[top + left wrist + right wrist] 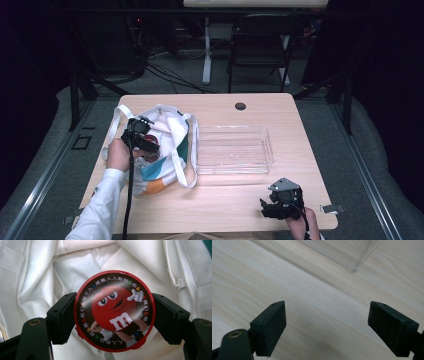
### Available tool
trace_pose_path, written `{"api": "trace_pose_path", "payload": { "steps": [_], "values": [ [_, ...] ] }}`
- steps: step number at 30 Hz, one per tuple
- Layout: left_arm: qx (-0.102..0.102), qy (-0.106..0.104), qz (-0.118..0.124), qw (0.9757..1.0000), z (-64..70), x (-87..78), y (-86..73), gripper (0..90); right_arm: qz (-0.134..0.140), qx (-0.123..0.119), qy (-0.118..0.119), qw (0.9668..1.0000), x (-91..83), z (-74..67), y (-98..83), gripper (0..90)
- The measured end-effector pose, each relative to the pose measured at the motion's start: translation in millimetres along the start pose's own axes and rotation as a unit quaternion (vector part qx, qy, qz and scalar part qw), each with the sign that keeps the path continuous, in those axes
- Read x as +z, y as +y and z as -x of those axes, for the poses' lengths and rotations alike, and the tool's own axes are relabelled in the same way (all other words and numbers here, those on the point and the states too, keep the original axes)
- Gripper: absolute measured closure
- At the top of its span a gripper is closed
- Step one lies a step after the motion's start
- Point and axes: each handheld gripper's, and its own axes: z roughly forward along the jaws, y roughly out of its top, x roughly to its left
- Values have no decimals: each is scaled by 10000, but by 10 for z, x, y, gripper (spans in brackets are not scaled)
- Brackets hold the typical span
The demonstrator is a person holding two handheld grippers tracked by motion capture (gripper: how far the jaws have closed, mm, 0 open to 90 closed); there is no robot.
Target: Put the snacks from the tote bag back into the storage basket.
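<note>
A round red tin [114,311] with a red candy cartoon on its black lid sits between the pads of my left gripper [113,320], which is shut on its rim. White cloth of the bag's inside lies behind it. In the high view, my left gripper [142,141] hangs over the open mouth of a white tote bag [167,160] with teal and orange patches, at the table's left. My right gripper [280,204] rests near the front right edge of the table. Its jaws stand wide apart over bare wood [324,312], nothing between them.
A clear plastic tray [233,148] stands in the middle of the light wooden table [300,125], right of the bag; its corner [352,268] shows ahead of my right gripper. A round cable hole [240,106] sits near the far edge. A dark folding chair [260,45] stands beyond the table.
</note>
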Motion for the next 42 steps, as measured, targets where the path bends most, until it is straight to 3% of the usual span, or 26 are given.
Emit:
{"api": "trace_pose_path", "payload": {
  "steps": [16,28,42],
  "values": [
    [36,-152,195,9997,-3,-193,32,261,1,18,-23,10000,9,0,1,146],
    [65,-212,183,9996,-39,-248,61,261,-15,18,-11,10000,16,7,2,146],
    [141,-207,235,9994,-37,-450,200,261,-3,8,7,10000,17,7,2,145]
  ]
}}
